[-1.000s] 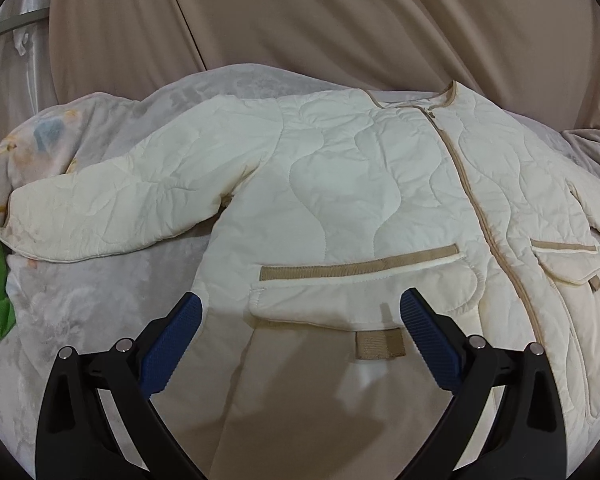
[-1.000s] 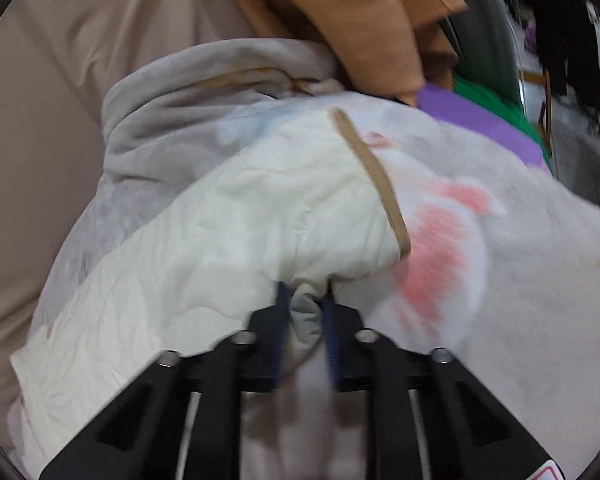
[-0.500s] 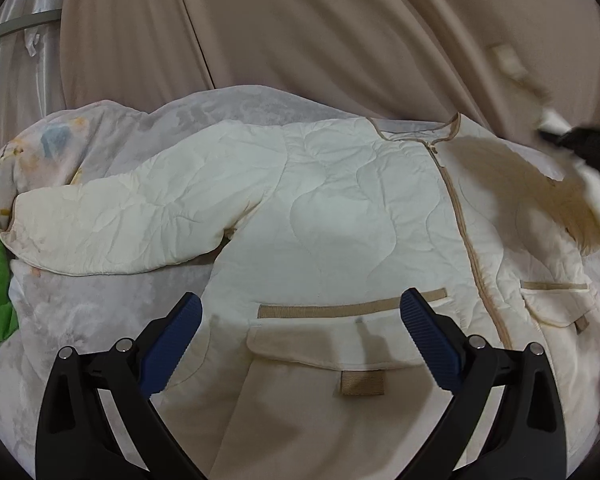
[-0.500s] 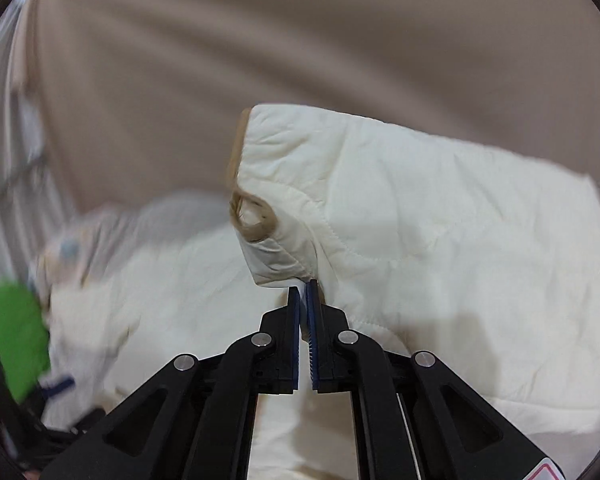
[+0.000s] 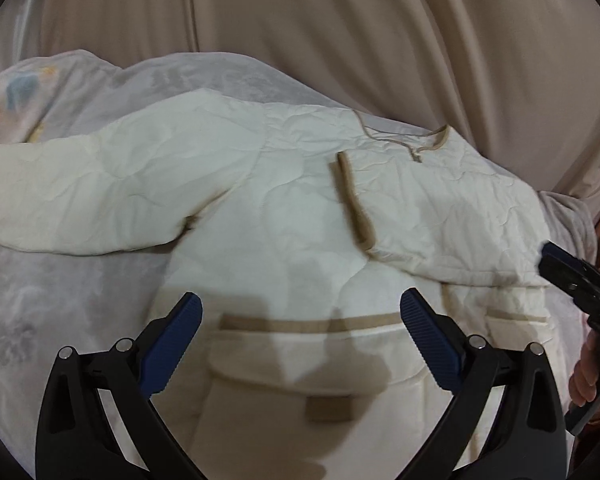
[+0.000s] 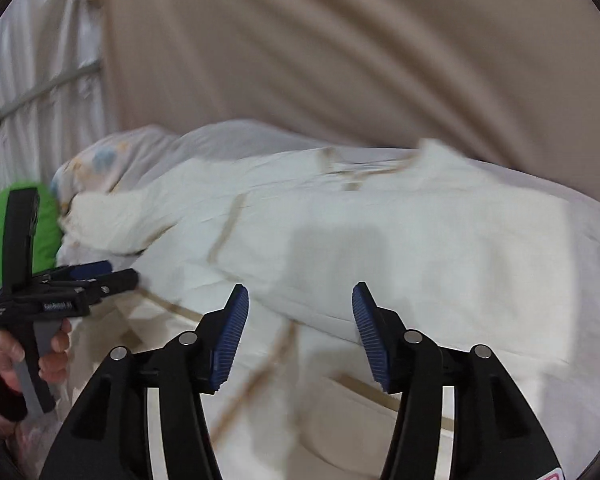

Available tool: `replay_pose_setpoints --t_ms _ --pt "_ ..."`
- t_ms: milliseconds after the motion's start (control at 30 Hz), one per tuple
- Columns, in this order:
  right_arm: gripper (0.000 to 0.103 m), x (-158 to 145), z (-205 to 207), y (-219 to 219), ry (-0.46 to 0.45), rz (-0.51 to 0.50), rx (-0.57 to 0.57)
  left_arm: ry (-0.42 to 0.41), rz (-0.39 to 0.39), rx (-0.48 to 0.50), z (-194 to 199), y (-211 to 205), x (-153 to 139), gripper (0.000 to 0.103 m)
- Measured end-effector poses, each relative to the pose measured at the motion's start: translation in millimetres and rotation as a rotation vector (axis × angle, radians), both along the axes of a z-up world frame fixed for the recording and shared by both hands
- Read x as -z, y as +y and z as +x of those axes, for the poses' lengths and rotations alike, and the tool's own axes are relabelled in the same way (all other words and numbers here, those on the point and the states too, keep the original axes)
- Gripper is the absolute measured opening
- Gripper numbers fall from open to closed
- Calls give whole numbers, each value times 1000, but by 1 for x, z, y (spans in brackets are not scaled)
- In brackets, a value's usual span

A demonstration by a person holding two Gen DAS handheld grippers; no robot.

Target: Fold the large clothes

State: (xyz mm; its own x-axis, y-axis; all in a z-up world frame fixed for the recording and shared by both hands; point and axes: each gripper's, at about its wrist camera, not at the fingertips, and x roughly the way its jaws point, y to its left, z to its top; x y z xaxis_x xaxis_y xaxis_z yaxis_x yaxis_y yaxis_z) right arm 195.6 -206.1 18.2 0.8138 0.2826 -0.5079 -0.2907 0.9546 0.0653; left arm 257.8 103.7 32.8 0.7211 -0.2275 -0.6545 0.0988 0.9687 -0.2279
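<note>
- The quilted cream jacket (image 5: 300,240), tan-trimmed and puffy, is lying flat on a pale grey sheet (image 5: 60,288).
- One sleeve (image 5: 440,216) is lying folded across its chest, ahead of my left claw (image 5: 300,328).
- My left claw is standing wide, empty, over the flapped pocket (image 5: 300,360).
- My right claw (image 6: 300,332) is opening, nothing between its ribbed blue pads (image 6: 230,340); the jacket is spreading just ahead of it.
</note>
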Motion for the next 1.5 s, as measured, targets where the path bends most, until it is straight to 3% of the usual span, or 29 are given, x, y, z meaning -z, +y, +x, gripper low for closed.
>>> replay_pose_setpoints --t_ms 100,167,233,300,400,467,533,567,733,800,900,967,1133,1233,1300,1367,1500 --pt "56 1 -7 -63 15 54 188 18 -17 49 23 -22 1 97" --pt "57 10 -11 -109 54 156 298 49 -40 62 44 -33 6 97" --pt "58 18 -12 -130 76 216 360 86 -73 69 64 -41 14 97" --pt "58 23 -9 -139 83 212 404 126 -81 67 83 -50 22 90" --pt "58 25 -2 -148 91 204 428 158 -70 123 100 -66 31 53" --pt "58 28 6 -143 92 217 427 152 -42 128 105 -75 32 22" --pt "58 27 13 -136 86 232 419 123 -34 124 109 -75 25 8" --pt "58 26 15 -134 80 238 412 95 -38 120 110 -74 16 7" --pt "58 23 24 -113 50 201 353 -73 -20 43 107 -48 -27 5" --pt "58 29 29 -108 59 150 351 -61 -7 20 110 -38 -21 5" --pt "57 46 42 -106 109 104 362 37 73 8 124 -37 20 6" --pt "56 51 45 -108 130 110 363 66 79 7 126 -36 41 6" --pt "55 27 32 -106 66 92 361 -3 115 3 110 -41 15 6" --pt "55 5 21 -105 -8 101 341 -56 77 23 97 -37 -12 9" --pt "55 -1 23 -106 -20 111 339 -80 45 52 91 -39 -25 14" --pt "55 -2 30 -107 -18 113 347 -92 26 62 90 -45 -31 39" --pt "50 8 53 -105 23 146 345 -66 35 31 102 -58 -17 44"
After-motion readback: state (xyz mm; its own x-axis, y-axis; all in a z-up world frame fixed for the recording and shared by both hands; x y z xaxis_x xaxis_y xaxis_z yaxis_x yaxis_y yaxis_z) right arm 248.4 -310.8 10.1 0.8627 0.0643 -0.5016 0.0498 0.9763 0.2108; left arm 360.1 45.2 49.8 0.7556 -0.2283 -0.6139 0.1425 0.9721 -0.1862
